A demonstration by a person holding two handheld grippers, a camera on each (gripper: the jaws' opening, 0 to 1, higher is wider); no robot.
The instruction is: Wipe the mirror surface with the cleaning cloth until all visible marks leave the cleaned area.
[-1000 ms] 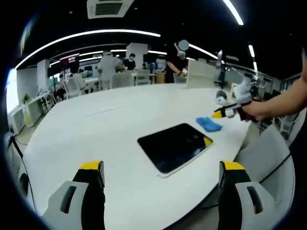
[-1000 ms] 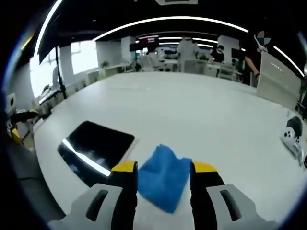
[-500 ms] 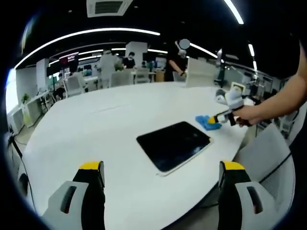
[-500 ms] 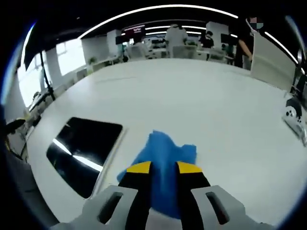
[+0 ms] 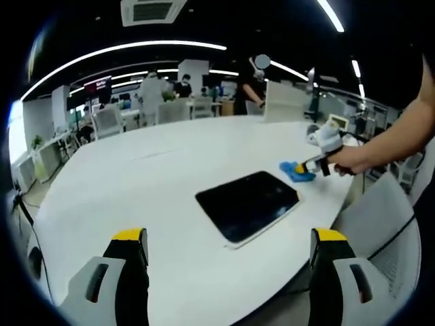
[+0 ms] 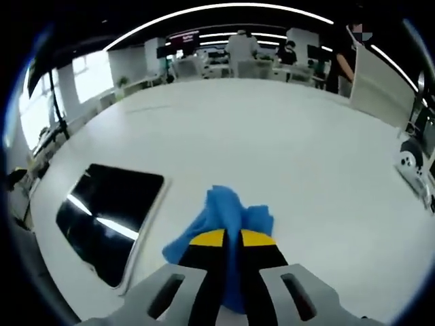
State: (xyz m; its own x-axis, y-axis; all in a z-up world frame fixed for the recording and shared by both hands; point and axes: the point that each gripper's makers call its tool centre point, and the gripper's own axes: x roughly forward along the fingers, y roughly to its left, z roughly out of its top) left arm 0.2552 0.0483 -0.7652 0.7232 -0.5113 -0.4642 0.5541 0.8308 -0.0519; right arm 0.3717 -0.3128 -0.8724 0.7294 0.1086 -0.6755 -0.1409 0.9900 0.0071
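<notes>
The mirror (image 5: 247, 206) is a dark rectangle with a pale edge, lying flat on the white table; in the right gripper view the mirror (image 6: 105, 219) lies to the left. A blue cleaning cloth (image 6: 224, 221) is bunched on the table beside it. My right gripper (image 6: 232, 240) is shut on the cloth, with blue fabric pinched between its yellow tips. In the left gripper view that right gripper (image 5: 306, 166) is held by a hand at the cloth (image 5: 294, 170), just beyond the mirror's far corner. My left gripper (image 5: 228, 238) stands open, hovering near the table's front edge, apart from the mirror.
The white table (image 5: 136, 183) stretches far back and left. A grey chair (image 5: 380, 224) stands at the right edge. A small white device (image 6: 413, 163) lies on the table's far right. People, desks and chairs fill the background (image 5: 170, 95).
My right gripper lowered over the cloth and closed on it, the jaws narrowing from wide apart to pinched. The cloth bunched up. The left gripper and the mirror stayed put.
</notes>
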